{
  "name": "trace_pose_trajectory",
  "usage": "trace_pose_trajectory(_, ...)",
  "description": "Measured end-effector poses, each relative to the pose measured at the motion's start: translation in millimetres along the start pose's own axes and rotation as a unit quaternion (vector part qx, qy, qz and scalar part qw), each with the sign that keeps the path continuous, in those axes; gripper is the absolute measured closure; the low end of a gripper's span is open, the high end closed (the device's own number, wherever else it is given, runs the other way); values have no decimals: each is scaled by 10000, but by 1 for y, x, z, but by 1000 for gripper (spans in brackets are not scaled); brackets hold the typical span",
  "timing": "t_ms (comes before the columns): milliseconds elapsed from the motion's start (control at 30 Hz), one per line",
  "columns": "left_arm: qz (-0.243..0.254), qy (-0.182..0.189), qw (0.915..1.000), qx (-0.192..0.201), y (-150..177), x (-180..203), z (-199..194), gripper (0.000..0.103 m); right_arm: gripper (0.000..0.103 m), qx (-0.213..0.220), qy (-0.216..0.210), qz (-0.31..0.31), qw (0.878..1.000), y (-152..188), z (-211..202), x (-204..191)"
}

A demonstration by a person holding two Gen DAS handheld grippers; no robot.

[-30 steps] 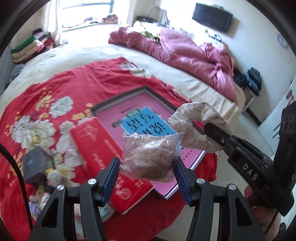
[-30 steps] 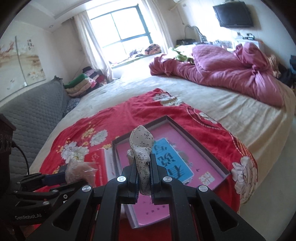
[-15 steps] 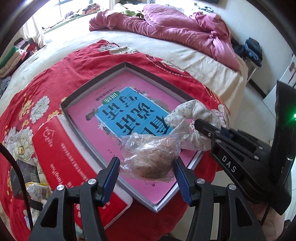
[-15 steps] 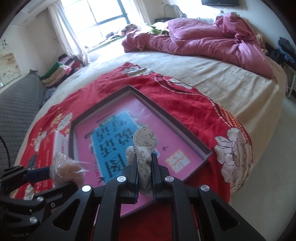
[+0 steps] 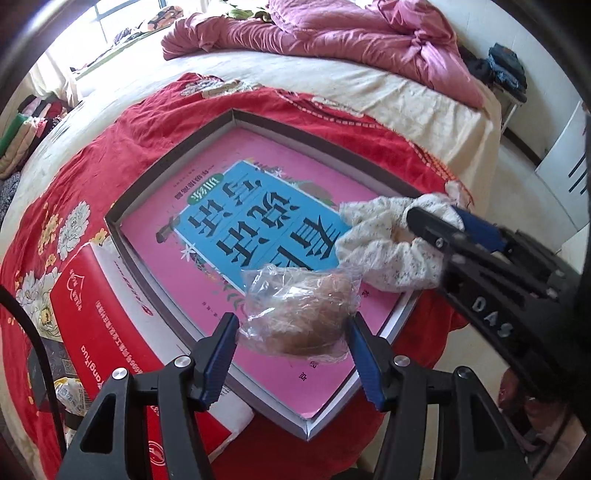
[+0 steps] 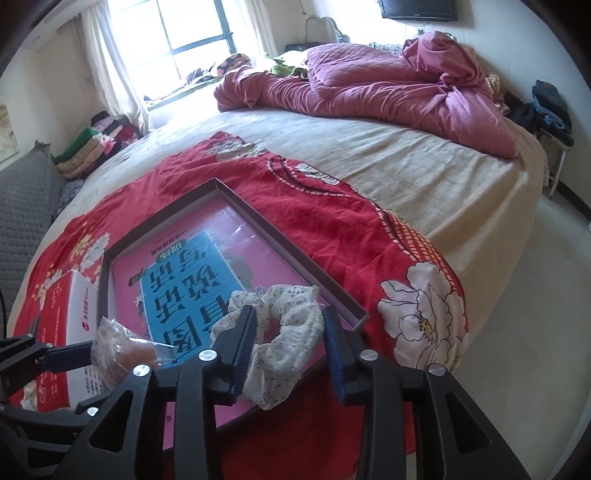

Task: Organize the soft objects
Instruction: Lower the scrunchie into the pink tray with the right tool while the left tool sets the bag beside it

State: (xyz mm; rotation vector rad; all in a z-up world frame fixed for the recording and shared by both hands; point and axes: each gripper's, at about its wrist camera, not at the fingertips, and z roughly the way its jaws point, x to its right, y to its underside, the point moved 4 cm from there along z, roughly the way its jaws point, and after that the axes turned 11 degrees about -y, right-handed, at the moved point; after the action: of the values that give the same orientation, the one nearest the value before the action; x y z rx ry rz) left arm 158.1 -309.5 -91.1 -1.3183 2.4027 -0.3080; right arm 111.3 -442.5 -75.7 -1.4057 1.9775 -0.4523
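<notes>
L gripper (image 5: pixel 291 332) tilted down, jaws clamp bagged wad (image 5: pixel 299 314); R gripper (image 6: pixel 290 332) jaws just opened round scrunchie (image 6: pixel 280 332).

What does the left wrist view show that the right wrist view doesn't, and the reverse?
Left wrist only: the left tongs closed on the clear bag from both sides. Right wrist only: the window, the wall television, and the right tongs just opened, the floral scrunchie loose between them. Both: the pink tray, red box, bag and scrunchie.
</notes>
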Motion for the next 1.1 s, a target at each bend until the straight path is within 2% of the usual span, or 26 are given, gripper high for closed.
trace_pose_trajectory(400, 18, -69, 9998, -164, 5, 2, 10, 42, 57, 2, 53, -105, 9999, 0, -8, -7)
trace_pose_trajectory(600, -57, 31, 9999, -118, 8, 2, 7, 40, 53, 38, 116, -207, 9997, 0, -14, -12)
trace_pose_trajectory(733, -124, 36, 9999, -107, 9, -1, 7, 35, 46, 70, 159, -266, 9995, -1, -18, -15)
trace_pose_trajectory(1100, -329, 81, 9993, 180, 16, -16, -14, 29, 44, 128, 217, -423, 9988, -5, -28, -25)
